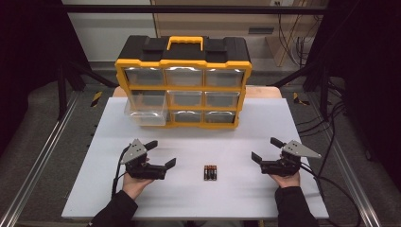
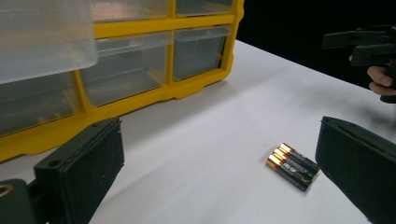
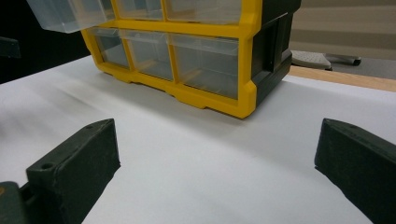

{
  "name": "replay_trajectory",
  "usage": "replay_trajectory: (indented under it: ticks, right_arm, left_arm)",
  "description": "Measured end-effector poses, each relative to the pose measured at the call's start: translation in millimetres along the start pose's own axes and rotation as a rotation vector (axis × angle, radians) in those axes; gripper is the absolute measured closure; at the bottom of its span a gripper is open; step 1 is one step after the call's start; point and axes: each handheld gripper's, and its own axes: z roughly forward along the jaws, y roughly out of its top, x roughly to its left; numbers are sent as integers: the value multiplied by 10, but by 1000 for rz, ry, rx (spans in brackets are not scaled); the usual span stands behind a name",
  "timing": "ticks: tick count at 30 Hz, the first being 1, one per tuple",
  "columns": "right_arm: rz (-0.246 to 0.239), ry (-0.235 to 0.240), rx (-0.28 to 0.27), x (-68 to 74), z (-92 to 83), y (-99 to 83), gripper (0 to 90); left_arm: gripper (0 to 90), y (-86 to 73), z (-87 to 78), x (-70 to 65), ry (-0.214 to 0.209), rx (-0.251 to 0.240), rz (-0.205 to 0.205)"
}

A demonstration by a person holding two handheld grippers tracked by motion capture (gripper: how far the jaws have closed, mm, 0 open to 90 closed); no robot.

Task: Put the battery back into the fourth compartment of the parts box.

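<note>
A yellow-and-black drawer organizer (image 1: 183, 80) stands at the back of the white table (image 1: 198, 198). Its middle-left clear drawer (image 1: 145, 110) is pulled out toward me. Three small batteries (image 1: 210, 172) lie side by side on the table between my hands, also in the left gripper view as batteries (image 2: 293, 165) just inside my right jaw. My left gripper (image 1: 161, 153) is open and empty, left of the batteries. My right gripper (image 1: 265, 149) is open and empty, to their right. The organizer (image 3: 187, 51) fills the top of the right gripper view.
Metal frame rails (image 1: 42, 156) run along both sides of the table. Cables (image 1: 331, 137) trail on the floor at the right. A wooden tabletop edge (image 3: 345, 77) shows behind the white surface.
</note>
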Motion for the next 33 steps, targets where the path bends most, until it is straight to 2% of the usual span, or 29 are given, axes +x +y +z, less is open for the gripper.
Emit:
replay_trajectory:
  ticks: [10, 23, 33]
  right_arm:
    - [-1, 0, 1, 0, -1, 0, 3]
    - [-1, 0, 2, -1, 1, -1, 4]
    - [-1, 0, 3, -3, 4, -2, 3]
  left_arm:
    - [6, 18, 286, -186, -35, 44, 10]
    - [6, -71, 595, -369, -57, 130, 16]
    - [10, -180, 835, -475, -66, 229, -28]
